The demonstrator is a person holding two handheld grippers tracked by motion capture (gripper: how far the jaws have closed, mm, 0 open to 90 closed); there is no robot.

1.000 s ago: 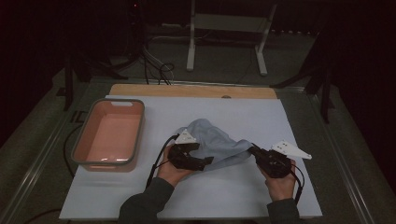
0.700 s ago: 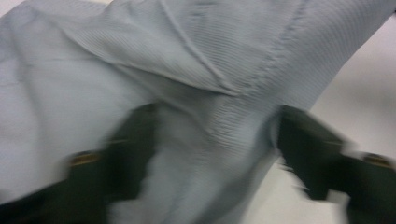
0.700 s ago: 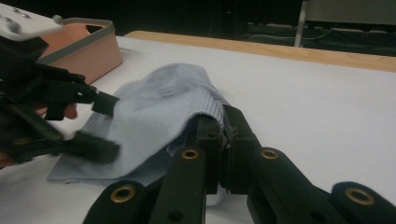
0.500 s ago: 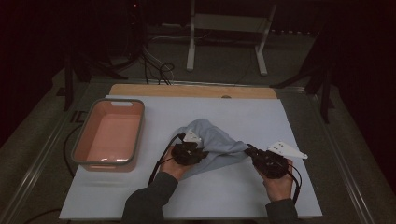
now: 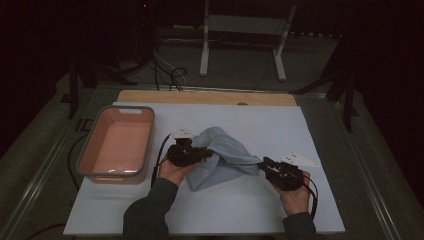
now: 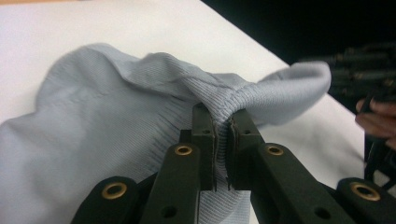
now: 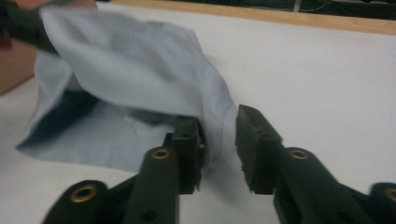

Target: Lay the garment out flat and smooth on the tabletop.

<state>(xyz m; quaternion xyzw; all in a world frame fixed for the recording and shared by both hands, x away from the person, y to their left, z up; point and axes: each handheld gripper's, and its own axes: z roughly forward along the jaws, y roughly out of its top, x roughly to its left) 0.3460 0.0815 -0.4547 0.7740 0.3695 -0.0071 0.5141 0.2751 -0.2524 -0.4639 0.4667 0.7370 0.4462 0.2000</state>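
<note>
A pale blue ribbed cloth [image 5: 227,155] lies bunched on the white table cover [image 5: 280,125], between my two grippers. My left gripper [image 5: 204,153] has just closed and is shut on a raised fold of the cloth [image 6: 116,116], which is squeezed between its pads [image 6: 205,135]. My right gripper [image 5: 264,164] sits at the cloth's right corner. Its jaws have just been opening. In the right gripper view the cloth [image 7: 130,60] corner hangs between the jaws of the right gripper [image 7: 217,128], against the left pad [image 7: 189,140] and apart from the right one.
A pink tub with a grey rim [image 5: 130,108] stands at the left of the cover. A wooden strip [image 5: 200,97] runs along the far edge. Beyond the table are a metal stand [image 5: 240,30] and cables on the dark floor.
My left gripper has shifted a little away from the person and shut on a fold of the cloth, lifting it. The right gripper's jaws have parted slightly; that hand has stayed put.
</note>
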